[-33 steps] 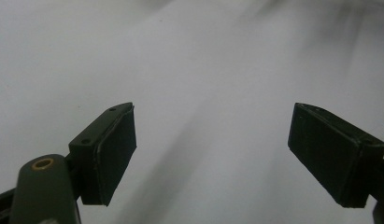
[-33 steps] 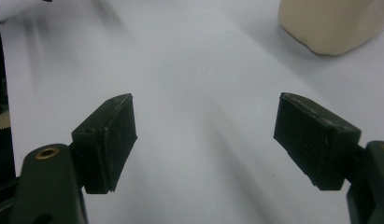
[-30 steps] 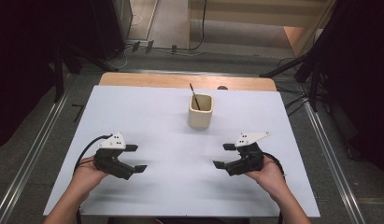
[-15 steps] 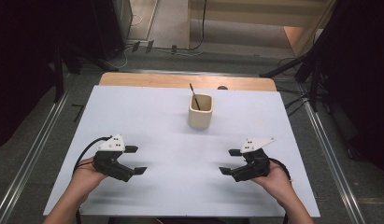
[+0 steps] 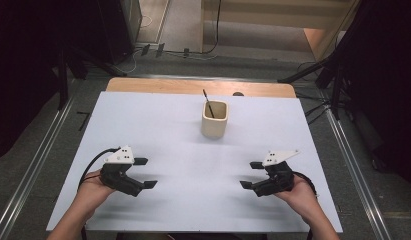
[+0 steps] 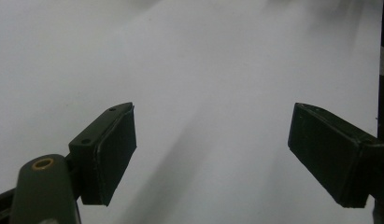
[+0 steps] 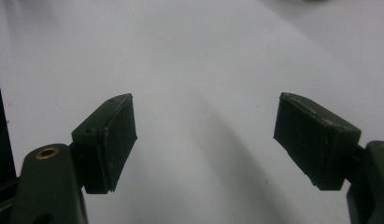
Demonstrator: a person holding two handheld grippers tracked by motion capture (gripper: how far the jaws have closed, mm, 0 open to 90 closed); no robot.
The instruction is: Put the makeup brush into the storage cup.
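**Two open hand-held grippers low over a white counter**

Left hand-held gripper (image 5: 145,173) held near the counter's (image 5: 158,130) front left, jaws spread wide, nothing between them, bare white surface beyond the pads (image 6: 116,149). Right hand-held gripper (image 5: 251,175) held near the front right, jaws likewise wide apart and empty, pads (image 7: 118,140) over plain white. Both pointing inward toward each other, well apart. Beige cup (image 5: 214,120) standing upright toward the counter's far middle, away from both, with a thin dark stick (image 5: 207,100) leaning inside it.

Stick (image 5: 208,102) in cup (image 5: 214,120), mid-table (image 5: 158,125)
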